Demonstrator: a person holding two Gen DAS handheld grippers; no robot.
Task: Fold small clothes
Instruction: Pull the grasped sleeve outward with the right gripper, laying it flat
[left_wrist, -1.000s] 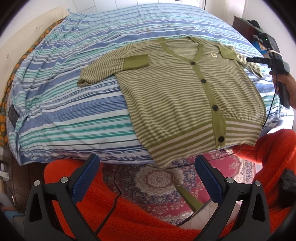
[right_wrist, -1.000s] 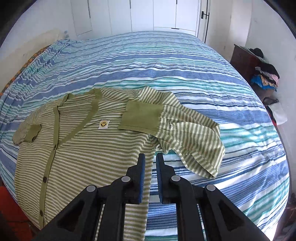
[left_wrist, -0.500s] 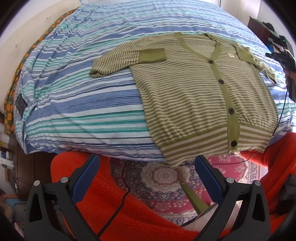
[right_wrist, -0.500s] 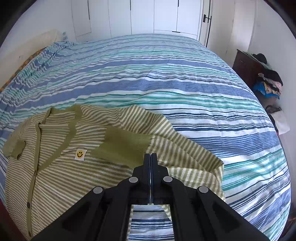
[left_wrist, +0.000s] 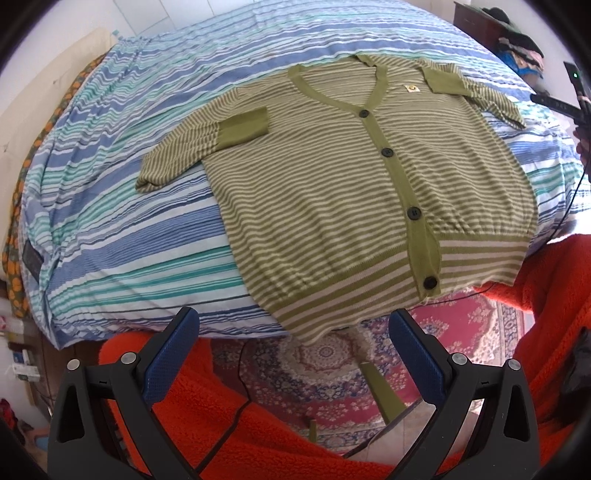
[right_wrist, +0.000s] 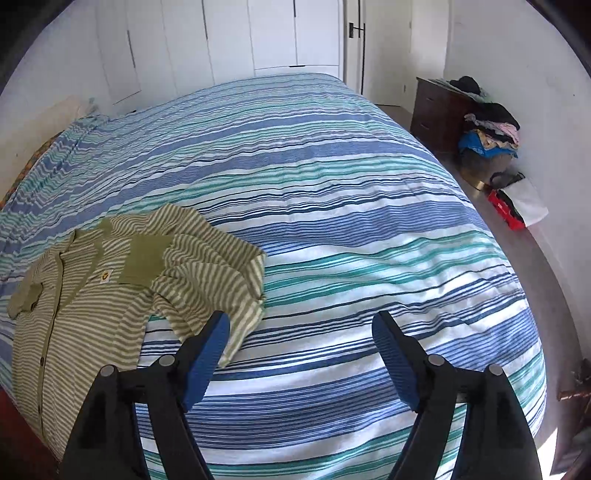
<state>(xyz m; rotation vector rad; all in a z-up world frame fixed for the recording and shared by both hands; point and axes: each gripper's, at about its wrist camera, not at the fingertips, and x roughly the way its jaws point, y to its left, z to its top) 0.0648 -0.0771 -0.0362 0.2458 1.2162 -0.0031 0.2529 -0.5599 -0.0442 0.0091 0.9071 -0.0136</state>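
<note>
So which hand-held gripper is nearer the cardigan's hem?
Left. The left hand-held gripper hangs just off the bed edge below the hem; the right hand-held gripper, jaws opening and empty, is up by the folded sleeve.

The striped bed (right_wrist: 332, 184) lies bare and passable right of the green cardigan (right_wrist: 92, 295), which occupies its near-left corner.

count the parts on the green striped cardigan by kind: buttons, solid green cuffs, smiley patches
On the cardigan, as the left wrist view shows it:
buttons: 4
solid green cuffs: 2
smiley patches: 1
Total: 7
</note>
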